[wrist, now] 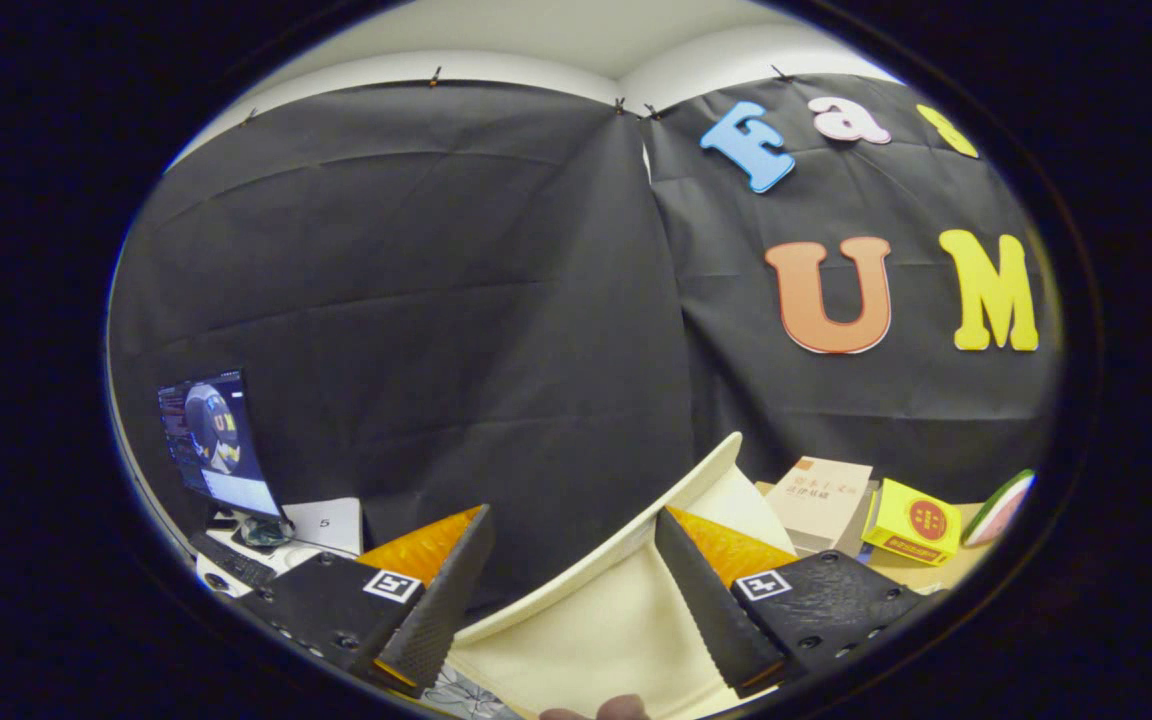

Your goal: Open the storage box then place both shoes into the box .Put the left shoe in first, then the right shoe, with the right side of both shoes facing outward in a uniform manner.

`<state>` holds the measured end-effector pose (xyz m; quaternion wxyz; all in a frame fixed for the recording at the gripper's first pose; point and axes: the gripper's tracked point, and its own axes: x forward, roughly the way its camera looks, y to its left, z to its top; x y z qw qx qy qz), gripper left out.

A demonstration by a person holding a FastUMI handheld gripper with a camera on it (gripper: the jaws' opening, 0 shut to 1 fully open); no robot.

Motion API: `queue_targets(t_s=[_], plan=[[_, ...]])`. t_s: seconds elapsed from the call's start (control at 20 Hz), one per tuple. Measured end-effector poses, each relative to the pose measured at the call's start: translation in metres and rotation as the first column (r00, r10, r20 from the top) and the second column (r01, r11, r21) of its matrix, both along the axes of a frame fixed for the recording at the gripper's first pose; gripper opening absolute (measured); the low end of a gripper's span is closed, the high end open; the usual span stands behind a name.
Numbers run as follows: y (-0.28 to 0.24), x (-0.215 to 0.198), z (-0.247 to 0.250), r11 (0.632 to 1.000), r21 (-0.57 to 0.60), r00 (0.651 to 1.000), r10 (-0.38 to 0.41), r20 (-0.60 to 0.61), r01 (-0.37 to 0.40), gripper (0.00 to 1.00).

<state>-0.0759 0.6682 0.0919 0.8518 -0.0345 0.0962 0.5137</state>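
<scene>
Black wrinkled cloth wall, pinned along the top w/ small clips, backs the booth; pale ceiling above it, a seam where two cloth panels meet near centre. Gripper is spread wide, fingers well apart w/ ribbed, saw-toothed inner faces, nothing pressed between them. In the gap and rising past the right finger: cream-coloured flat panel w/ a raised rounded rim, smooth matt plastic or board, tilted up on a diagonal — looks like the storage box's lid or wall, can't tell which; its lower part is cut off near the fingers. Whether the right finger touches it is unclear. A fingertip of a person pokes in just below the panel. Beyond the right finger, on a tan tabletop: beige paperback book leaning, small yellow cardboard carton w/ red round mark just beside it, and a watermelon-slice-shaped item, green rind, pink face, partly cut off. Beyond the left finger: dark flat monitor lit up, keyboard below it, white paper sheet alongside. Open room is mostly up and ahead toward the cloth.
</scene>
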Motion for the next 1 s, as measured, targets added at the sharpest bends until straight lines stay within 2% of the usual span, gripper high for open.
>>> queue_targets(t_s=[0.15, 0.5, 0.75, 1.0], plan=[[0.012, 0.003, -0.010, 0.999, -0.045, 1.000, 0.016, 0.002, -0.016, 0.98], [0.015, 0.012, -0.020, 0.982, -0.187, 1.000, -0.008, 0.010, 0.010, 0.98], [0.011, 0.010, -0.018, 0.973, -0.229, 1.000, -0.016, 0.007, 0.017, 0.98], [0.009, 0.002, -0.028, 0.963, -0.269, 0.996, 0.001, -0.085, -0.024, 0.98]])
